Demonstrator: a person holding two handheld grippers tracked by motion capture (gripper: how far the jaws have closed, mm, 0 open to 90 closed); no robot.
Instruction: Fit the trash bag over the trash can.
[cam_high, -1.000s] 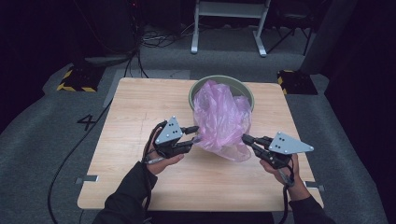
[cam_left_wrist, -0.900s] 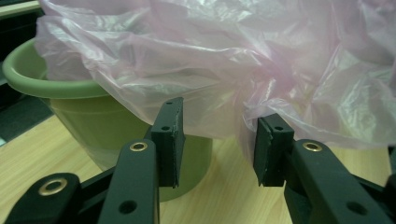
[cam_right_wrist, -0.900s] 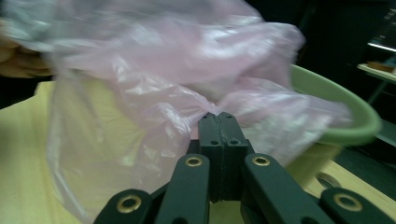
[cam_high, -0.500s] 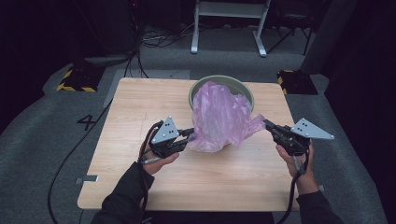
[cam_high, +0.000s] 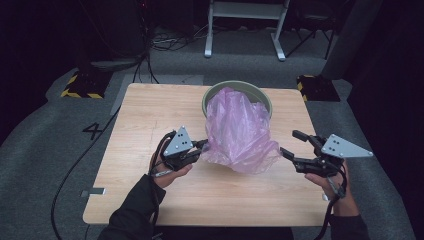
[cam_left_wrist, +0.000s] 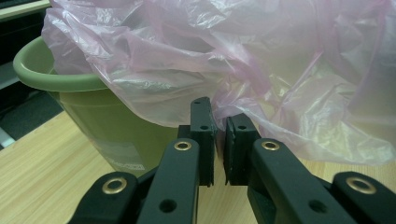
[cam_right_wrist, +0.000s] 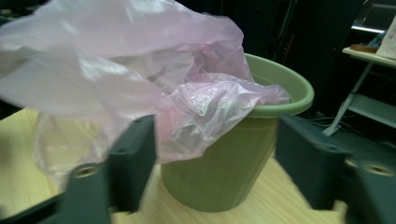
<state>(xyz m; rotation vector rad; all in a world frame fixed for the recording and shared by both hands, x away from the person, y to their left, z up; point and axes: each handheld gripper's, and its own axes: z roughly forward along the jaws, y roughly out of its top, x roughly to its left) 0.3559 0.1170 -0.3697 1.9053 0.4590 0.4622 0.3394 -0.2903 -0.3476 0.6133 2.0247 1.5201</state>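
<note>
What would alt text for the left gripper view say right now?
The left gripper, its fingers nearly together, pinches the lower edge of a crumpled pink plastic bag. The bag drapes over the rim of a green bucket standing on a wooden table.

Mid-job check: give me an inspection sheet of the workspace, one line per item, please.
Surface: wooden table, bare around the job.
Job's things: green bin upright at the far edge; pink bag half in it, spilling over the near rim.
Clutter: nothing seen.
Grippers: left gripper nearly shut at the bag's edge, jaws just been closing; right gripper open, jaws just opened, clear of the bag.
Cables: black cable runs off the table's left side to the floor.
Surroundings: dark room, grey carpet, white frame behind.
</note>
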